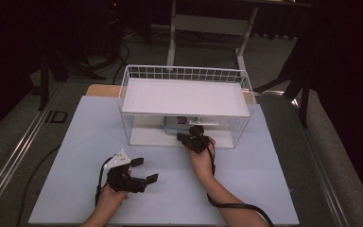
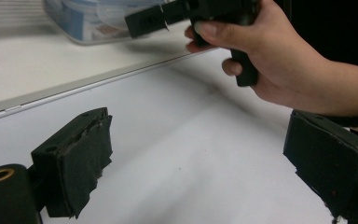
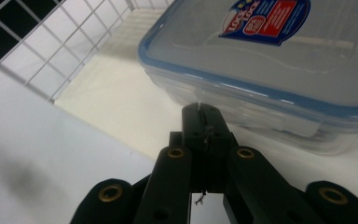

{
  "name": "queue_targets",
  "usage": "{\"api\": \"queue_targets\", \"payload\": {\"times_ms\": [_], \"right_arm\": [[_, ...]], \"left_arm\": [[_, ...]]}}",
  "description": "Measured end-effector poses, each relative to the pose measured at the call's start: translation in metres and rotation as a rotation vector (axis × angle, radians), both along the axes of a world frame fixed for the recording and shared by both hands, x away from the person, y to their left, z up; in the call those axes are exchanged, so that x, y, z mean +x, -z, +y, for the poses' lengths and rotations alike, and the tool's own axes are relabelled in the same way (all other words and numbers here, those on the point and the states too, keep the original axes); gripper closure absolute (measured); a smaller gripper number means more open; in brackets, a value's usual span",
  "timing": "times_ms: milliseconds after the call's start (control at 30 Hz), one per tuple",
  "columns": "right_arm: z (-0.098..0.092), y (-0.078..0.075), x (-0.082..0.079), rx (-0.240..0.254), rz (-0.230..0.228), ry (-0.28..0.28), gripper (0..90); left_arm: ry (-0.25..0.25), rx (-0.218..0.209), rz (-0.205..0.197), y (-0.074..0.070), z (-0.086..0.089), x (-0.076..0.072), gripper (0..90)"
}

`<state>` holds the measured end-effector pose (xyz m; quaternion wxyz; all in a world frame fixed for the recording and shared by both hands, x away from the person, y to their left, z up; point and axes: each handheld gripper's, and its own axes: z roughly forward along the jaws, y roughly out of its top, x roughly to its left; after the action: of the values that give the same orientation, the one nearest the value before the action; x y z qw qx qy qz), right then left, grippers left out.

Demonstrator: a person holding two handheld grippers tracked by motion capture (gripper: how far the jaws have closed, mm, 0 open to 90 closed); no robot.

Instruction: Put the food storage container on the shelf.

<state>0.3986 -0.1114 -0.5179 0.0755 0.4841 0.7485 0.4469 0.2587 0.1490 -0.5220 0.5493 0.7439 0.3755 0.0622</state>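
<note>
Clear lidded container point(image 3: 279, 65): on lower level of white wire rack point(image 1: 137, 75), mid-table.
Right gripper point(image 3: 200, 114): jaws pressed together, empty, nosed against container edge, probably to nudge it.
Left gripper point(image 1: 144, 170): jaws wide apart, empty, resting nearby on table point(image 1: 264, 179).

I see my left gripper point(image 1: 145, 170) as black with a grey three-cornered plate on top, blocky jaws faced with worn, frayed black padding, and a brass-ringed hole at one jaw base. My right gripper point(image 3: 200, 122) is black too, with brass rivets on its linkage arms. Black cables trail from both; forearms bare, no sleeves.
</note>
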Motion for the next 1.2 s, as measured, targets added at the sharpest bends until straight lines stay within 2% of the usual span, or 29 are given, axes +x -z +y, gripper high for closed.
{"api": "queue_targets", "payload": {"times_ms": [33,67,167,200,233,267,300,333,400,467,567,633,667,700,733,767,833,900,967,1200], "right_arm": [[0.000,-0.002,0.000,0.006,0.024,0.010,90.0],[0.001,-0.003,0.005,0.026,0.012,-0.003,90.0],[0.001,-0.005,0.007,0.026,0.007,0.002,90.0],[0.003,-0.009,0.005,0.027,0.085,0.045,90.0],[0.003,-0.009,0.005,0.027,0.085,0.045,90.0],[0.001,-0.008,0.007,0.042,0.050,0.028,90.0],[0.000,-0.007,0.008,0.040,0.038,0.037,90.0],[0.001,-0.006,0.010,-0.004,0.017,0.065,90.0],[0.000,-0.007,0.010,0.001,0.014,0.070,90.0],[0.001,-0.010,0.007,0.023,0.059,0.080,90.0],[0.001,-0.011,0.007,0.011,0.062,0.088,89.9],[0.001,-0.009,0.007,0.005,0.027,0.077,89.9],[0.001,-0.010,0.004,0.022,0.047,0.060,89.9],[0.001,-0.007,0.004,0.012,0.003,0.043,89.8],[0.001,-0.006,0.003,0.004,-0.011,0.036,89.7],[0.002,-0.005,-0.001,0.004,0.007,0.036,88.8],[-0.001,-0.003,-0.003,0.003,-0.037,0.017,86.5],[-0.003,-0.001,-0.010,0.009,-0.045,0.002,83.9],[-0.005,-0.002,-0.017,0.006,-0.043,-0.009,80.3],[-0.014,-0.009,-0.044,-0.030,-0.113,-0.044,60.1]], "left_arm": [[0.000,-0.002,0.000,0.000,0.000,0.000,8.7],[0.002,0.000,0.001,0.000,0.000,0.000,8.6],[-0.001,0.001,-0.003,0.000,0.001,0.000,8.7],[-0.002,-0.001,-0.003,-0.001,0.001,0.000,8.7],[-0.002,-0.005,-0.005,-0.001,0.001,-0.001,8.7],[-0.002,-0.003,-0.005,-0.001,0.001,-0.001,8.7],[0.000,-0.004,-0.007,-0.001,0.001,-0.001,8.6],[0.001,-0.004,-0.008,-0.001,0.001,-0.001,8.7],[0.003,-0.004,-0.004,-0.001,0.000,-0.001,8.6],[0.009,-0.003,-0.003,-0.001,0.000,-0.002,8.7],[0.012,-0.003,-0.003,-0.001,-0.002,-0.002,8.7],[0.014,0.000,-0.007,-0.002,-0.002,-0.003,8.7],[0.015,-0.002,-0.010,-0.002,-0.002,-0.003,8.7],[0.015,-0.002,-0.009,-0.003,-0.002,-0.003,8.6],[0.014,-0.004,-0.011,-0.003,-0.002,-0.003,8.7],[0.015,-0.006,-0.012,-0.003,-0.002,-0.003,8.7],[0.024,-0.010,-0.010,-0.005,-0.002,-0.003,8.6],[0.026,-0.005,-0.024,-0.007,-0.001,-0.004,8.6],[0.032,-0.015,-0.033,-0.009,-0.001,-0.005,8.6],[0.042,-0.023,-0.063,-0.015,-0.001,-0.008,8.6]]}}
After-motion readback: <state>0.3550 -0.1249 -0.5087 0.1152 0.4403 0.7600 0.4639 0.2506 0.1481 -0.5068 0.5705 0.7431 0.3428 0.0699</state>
